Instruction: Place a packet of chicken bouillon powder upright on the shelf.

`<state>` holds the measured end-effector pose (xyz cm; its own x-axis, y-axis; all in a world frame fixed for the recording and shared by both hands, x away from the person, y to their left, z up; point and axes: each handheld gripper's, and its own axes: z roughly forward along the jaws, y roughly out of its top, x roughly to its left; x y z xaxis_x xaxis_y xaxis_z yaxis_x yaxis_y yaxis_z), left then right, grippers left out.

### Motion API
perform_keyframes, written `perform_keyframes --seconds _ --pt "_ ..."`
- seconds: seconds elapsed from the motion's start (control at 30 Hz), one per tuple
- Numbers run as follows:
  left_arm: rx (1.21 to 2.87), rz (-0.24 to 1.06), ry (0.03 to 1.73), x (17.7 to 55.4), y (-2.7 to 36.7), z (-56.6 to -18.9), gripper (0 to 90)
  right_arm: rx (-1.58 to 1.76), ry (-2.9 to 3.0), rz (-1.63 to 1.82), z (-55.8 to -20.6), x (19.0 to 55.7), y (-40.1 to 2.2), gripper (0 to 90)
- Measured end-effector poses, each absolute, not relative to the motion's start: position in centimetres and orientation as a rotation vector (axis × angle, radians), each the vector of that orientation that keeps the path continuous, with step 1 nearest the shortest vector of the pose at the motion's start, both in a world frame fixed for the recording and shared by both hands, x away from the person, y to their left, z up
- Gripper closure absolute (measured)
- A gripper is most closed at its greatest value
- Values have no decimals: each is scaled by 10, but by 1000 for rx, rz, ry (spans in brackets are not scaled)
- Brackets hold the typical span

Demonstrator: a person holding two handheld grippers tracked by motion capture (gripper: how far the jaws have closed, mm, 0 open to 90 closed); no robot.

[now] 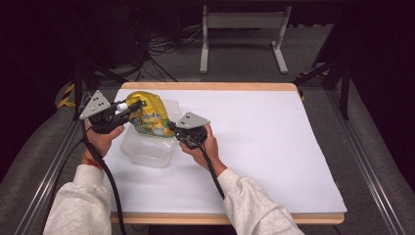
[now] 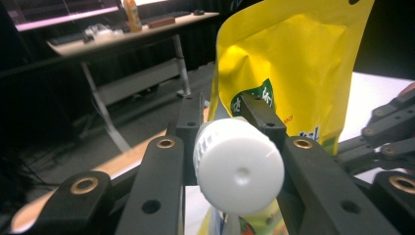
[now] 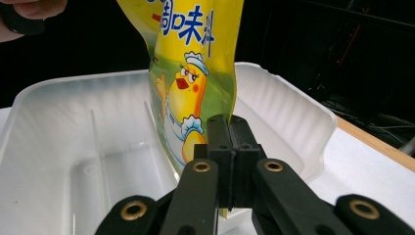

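Yellow pouch: blue Chinese characters "调味料" above chick cartoon.

Left gripper raised at left, fingers clamped together. Right gripper lower, near centre, fingers pressed shut. Both forearms reaching in from below.

Dark room, lit mainly over the work surface. Wood-edged table covered by a white sheet. Grey carpeted floor around it. At 12 o'clock, a grey metal bench frame; cable tangle on the floor at 11. Black stand legs at 2. Left gripper view: a far desk with clutter, lit strip behind.
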<state>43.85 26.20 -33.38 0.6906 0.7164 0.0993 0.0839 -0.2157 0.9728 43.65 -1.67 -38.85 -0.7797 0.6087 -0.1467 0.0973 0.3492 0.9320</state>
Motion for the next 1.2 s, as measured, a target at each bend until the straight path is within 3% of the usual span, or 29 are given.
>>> perform_keyframes --seconds 0.5,1.2 --pt "1799 691 665 426 246 -342 740 583 2270 1261 -401 448 -9 895" --pt "1777 663 803 425 247 -354 741 593 2302 1258 -400 459 -11 894"
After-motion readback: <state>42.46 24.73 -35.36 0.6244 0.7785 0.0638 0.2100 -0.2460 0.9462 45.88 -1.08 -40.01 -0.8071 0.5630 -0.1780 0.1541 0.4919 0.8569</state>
